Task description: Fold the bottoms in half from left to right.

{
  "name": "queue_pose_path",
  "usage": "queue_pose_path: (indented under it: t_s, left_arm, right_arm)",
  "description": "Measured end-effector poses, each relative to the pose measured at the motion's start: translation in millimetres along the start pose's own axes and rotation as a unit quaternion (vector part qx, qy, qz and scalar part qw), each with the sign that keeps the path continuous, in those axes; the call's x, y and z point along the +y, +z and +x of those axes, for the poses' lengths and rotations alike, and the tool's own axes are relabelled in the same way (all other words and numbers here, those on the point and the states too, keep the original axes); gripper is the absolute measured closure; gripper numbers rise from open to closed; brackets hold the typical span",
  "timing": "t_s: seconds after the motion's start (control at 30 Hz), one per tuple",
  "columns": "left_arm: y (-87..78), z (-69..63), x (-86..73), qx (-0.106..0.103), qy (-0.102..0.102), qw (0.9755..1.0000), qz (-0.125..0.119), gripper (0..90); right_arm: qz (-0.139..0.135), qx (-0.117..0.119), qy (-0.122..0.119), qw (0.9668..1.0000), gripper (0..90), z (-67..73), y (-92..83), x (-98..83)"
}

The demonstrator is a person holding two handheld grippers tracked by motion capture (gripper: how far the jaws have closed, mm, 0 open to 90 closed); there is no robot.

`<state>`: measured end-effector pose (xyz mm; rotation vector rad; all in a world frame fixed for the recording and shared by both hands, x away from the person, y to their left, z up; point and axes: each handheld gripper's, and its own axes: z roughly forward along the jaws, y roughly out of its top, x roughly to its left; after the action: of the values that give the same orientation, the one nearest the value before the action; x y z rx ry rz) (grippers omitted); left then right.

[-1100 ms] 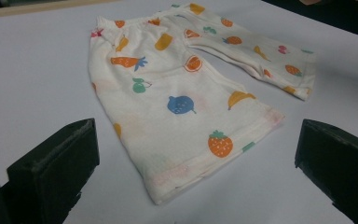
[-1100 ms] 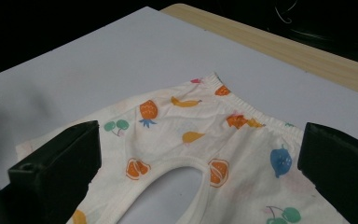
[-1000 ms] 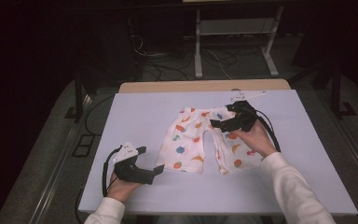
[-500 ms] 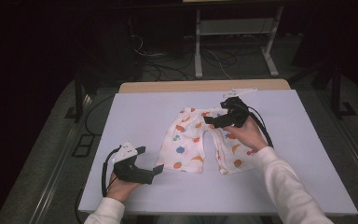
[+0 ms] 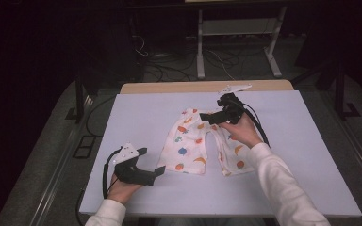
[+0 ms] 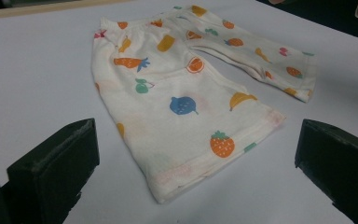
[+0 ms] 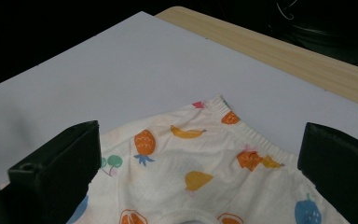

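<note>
The right tongs [image 5: 206,117] moved from above the right leg of the fruit-print shorts [image 5: 199,147] toward the far-left part of the waistband [image 7: 235,122], ending low over it with jaws spread wide, farther from the counter's right edge.

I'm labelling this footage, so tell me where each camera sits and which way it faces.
High view: above the person's side, facing forward and down on the table; both forearms, left gripper and right gripper show.
Left gripper view: rides the left gripper low near the table, facing a leg hem of the fruit-print pants; its two black fingers stand apart.
Right gripper view: rides the right gripper, facing the waistband; its fingers stand apart.
All three share the pants.
</note>
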<state>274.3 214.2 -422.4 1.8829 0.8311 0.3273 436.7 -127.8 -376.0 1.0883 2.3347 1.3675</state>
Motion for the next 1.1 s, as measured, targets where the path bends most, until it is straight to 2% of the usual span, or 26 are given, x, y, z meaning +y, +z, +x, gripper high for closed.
queue_pose_path:
  t_s: [0.4, 0.7, 1.1]
  left_arm:
    - [-0.1, 0.6, 0.0, 0.000, -0.001, 1.0000, -0.001, 0.0]
    - [-0.2, 1.0, 0.3, -0.001, -0.002, 1.0000, -0.003, 0.0]
    - [0.1, 1.3, 0.6, -0.003, -0.003, 1.0000, -0.005, 0.0]
  right_arm:
    - [0.000, -0.011, 0.011, 0.9999, 0.0, -0.3, 17.2, 6.7]
    - [-0.002, -0.011, 0.018, 0.9998, 0.0, -2.1, 32.5, 11.3]
    - [0.013, -0.006, 0.030, 0.9995, 0.0, -1.6, 61.7, 10.1]
